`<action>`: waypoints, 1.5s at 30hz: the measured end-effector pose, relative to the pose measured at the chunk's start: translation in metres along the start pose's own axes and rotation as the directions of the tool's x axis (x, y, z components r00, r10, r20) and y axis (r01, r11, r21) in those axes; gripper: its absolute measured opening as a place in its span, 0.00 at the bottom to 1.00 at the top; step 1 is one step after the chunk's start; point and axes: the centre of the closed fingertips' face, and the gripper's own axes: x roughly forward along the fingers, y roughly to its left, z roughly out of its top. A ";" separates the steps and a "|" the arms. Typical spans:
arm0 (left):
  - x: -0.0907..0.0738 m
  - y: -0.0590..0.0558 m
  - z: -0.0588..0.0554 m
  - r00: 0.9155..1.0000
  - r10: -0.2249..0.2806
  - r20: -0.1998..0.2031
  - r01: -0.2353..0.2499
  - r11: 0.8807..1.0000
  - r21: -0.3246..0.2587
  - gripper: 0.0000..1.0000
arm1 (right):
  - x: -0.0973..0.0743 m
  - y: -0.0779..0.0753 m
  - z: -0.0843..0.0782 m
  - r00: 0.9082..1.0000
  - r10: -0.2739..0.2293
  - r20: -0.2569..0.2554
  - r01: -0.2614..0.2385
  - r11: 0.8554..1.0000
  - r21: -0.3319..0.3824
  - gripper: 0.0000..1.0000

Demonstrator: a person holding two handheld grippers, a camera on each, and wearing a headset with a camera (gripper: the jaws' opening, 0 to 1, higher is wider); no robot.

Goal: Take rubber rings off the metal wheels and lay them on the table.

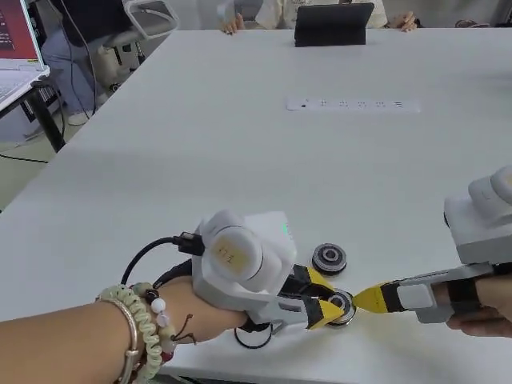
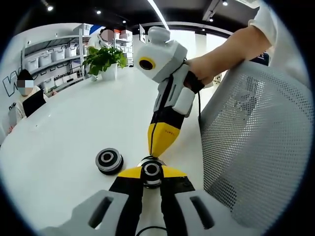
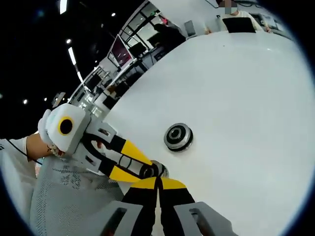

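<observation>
The left gripper [image 1: 326, 298] has its fingers [image 2: 129, 173] clamped on a metal wheel [image 2: 151, 170]. The right gripper [image 3: 158, 182], its fingers pressed together, meets that wheel head-on, so no passage remains between them. A second wheel [image 1: 329, 258] stands near, just beyond the fingertips and apart from them. Past it the worktop [image 1: 240, 144] lies open. A mesh chair back [image 2: 251, 132] stands beside the left fingers.

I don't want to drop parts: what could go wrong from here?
The wheel clamped in the left gripper sits near the table's front edge; if the right gripper pries hard, it could pop out and fall. The loose ring under the hand also lies by that edge and could get swept off.
</observation>
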 end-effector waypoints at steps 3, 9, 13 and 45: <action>0.000 0.000 0.000 1.000 -0.002 0.001 0.002 1.000 0.001 0.07 | 0.000 0.003 0.000 1.000 0.004 -0.001 -0.004 1.000 -0.010 0.00; 0.000 0.000 0.000 1.000 -0.002 0.003 0.002 1.000 0.002 0.08 | 0.000 0.003 0.002 1.000 0.010 -0.002 -0.010 1.000 -0.009 0.00; 0.000 0.000 0.001 1.000 -0.003 0.003 0.003 1.000 0.002 0.08 | -0.001 0.003 0.002 1.000 0.012 -0.001 -0.012 1.000 -0.008 0.00; 0.000 0.001 0.001 1.000 -0.001 0.003 0.001 1.000 -0.004 0.08 | 0.001 0.013 0.010 0.998 0.054 0.023 -0.053 0.997 -0.050 0.00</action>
